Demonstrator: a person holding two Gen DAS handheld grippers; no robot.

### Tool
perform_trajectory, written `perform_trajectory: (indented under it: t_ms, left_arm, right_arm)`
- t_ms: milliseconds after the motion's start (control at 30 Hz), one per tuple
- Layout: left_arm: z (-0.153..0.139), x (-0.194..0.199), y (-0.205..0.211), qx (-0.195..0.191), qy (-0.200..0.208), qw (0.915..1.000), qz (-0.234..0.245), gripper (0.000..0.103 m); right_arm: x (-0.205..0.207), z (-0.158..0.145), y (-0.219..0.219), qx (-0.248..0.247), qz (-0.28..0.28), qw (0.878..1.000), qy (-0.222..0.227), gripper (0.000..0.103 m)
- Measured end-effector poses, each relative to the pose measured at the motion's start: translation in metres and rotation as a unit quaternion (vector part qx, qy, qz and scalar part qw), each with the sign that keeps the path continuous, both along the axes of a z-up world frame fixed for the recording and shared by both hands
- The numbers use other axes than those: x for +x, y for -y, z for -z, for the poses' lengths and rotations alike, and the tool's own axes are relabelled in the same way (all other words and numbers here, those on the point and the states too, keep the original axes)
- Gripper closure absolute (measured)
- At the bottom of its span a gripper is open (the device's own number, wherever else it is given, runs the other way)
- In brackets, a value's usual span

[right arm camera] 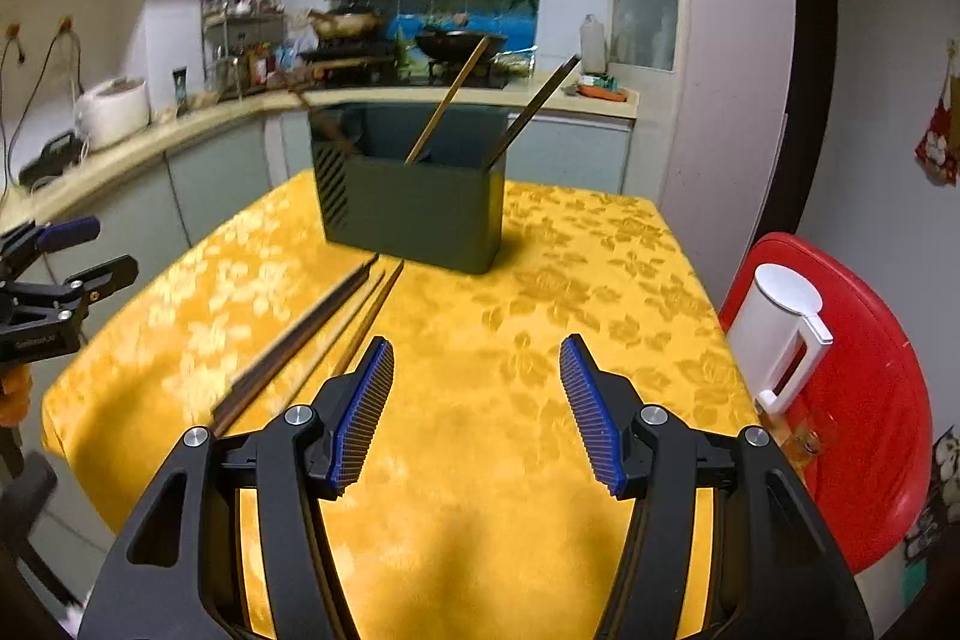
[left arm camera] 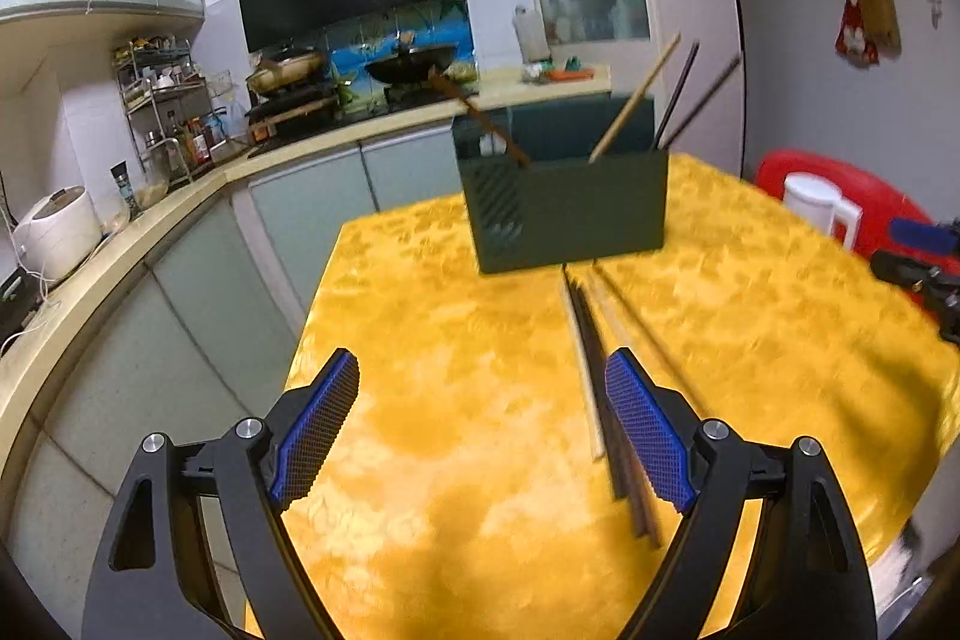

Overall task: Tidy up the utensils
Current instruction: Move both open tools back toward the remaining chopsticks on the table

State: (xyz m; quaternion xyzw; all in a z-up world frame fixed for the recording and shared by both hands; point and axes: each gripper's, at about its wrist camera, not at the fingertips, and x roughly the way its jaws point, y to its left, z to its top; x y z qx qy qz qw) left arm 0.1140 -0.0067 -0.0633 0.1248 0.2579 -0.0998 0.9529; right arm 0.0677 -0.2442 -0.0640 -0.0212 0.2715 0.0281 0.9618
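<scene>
Looking across the yellow tabletop (right arm camera: 540, 292), we see the dark green utensil holder (right arm camera: 414, 214) standing toward twelve o'clock, with several chopsticks (right arm camera: 447, 100) leaning out of its open top. More loose chopsticks (right arm camera: 312, 328) lie flat on the cloth, running from the holder's base back toward seven o'clock. Our left claw (left arm camera: 480, 418) hangs spread wide with nothing between its pads; our right claw (right arm camera: 477, 406) is also apart and empty, at six o'clock.
</scene>
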Motion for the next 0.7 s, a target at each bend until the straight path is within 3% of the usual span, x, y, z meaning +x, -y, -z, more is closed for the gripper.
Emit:
perform_trajectory:
  t_ms: [200,467,600,700]
  left_arm:
    - [0.039,0.012,0.001,0.042,-0.026,0.9988,0.006,0.022]
    - [0.062,0.029,0.007,0.011,-0.074,0.9966,0.035,0.022]
    - [0.069,0.035,0.019,0.029,-0.080,0.9953,0.047,0.022]
    - [0.075,0.043,0.024,0.033,-0.096,0.9936,0.050,0.029]
  right_arm:
    - [0.002,0.013,-0.010,0.007,-0.012,1.000,-0.012,0.047]
    - [0.006,0.024,-0.013,0.007,-0.013,0.999,-0.028,0.047]
    - [0.008,0.030,-0.015,0.006,-0.014,0.999,-0.036,0.047]
    - [0.008,0.032,-0.016,0.004,-0.016,0.999,-0.039,0.047]
